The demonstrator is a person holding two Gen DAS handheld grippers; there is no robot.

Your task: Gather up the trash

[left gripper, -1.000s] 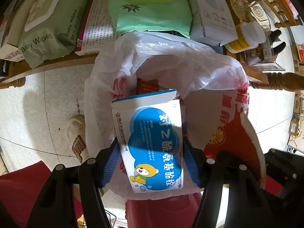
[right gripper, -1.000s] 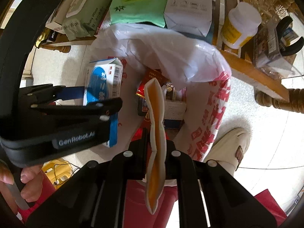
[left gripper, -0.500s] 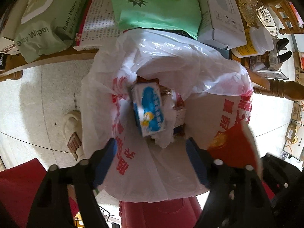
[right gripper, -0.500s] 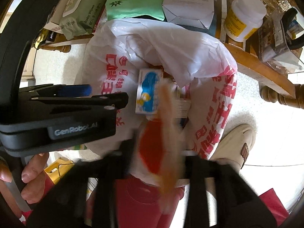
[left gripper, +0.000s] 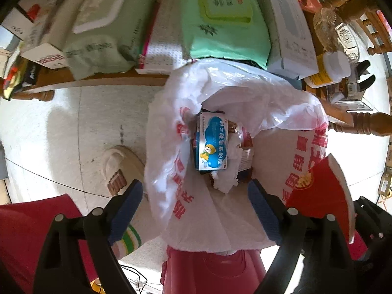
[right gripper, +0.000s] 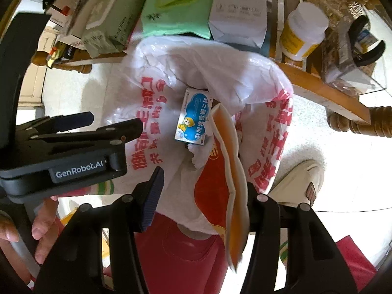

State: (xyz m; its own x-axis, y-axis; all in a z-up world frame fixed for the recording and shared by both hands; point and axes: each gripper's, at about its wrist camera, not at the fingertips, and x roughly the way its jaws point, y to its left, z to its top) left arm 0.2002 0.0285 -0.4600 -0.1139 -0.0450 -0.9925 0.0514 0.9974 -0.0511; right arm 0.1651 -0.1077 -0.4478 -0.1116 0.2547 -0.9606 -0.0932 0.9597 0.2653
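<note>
While the left gripper hangs over the white plastic bag with its jaws spread wide and nothing between them, the blue-and-white medicine box lies inside the bag's mouth on crumpled white tissue. Beside it, the right gripper also stands parted; a red-and-orange wrapper leans against its right finger (whether anything pinches it, I cannot tell). Behind the bag, the wooden table carries a green wipes pack and a yellow-labelled bottle.
</note>
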